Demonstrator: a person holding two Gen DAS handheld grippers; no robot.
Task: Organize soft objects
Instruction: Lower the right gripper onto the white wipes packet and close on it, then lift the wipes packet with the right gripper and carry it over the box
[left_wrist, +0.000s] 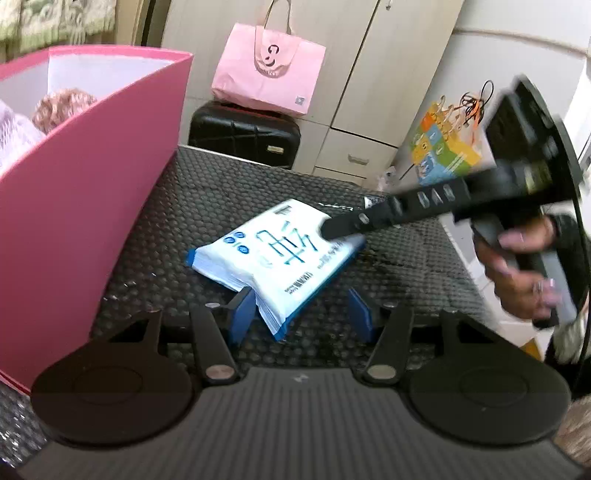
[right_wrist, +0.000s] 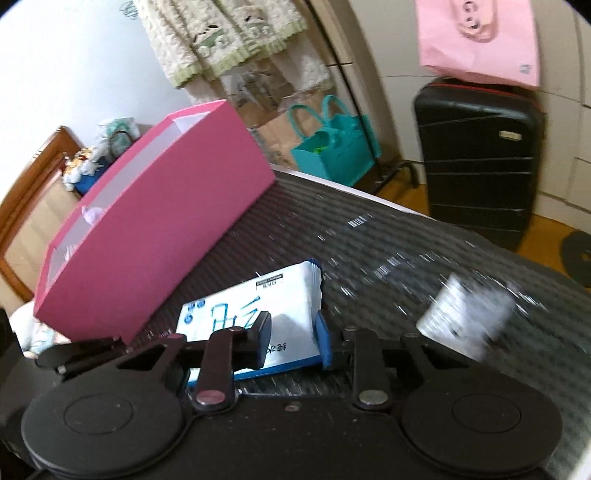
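Blue-padded fingers of the left hand-held gripper (left_wrist: 301, 314) stand spread around the near corner of a white tissue pack (left_wrist: 273, 254). The right hand-held gripper (right_wrist: 291, 341) is spread too, straddling the pack's opposite end without pinching it. That pack lies flat on the black desk (left_wrist: 207, 199), beside a pink box (left_wrist: 85, 206) holding soft things.

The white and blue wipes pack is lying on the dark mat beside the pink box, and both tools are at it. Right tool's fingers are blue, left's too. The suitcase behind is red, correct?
Not quite: the suitcase is black, as the right wrist view shows. The rest holds: the wipes pack lies on the dark mat beside the pink box, with the left tool and right tool at it.
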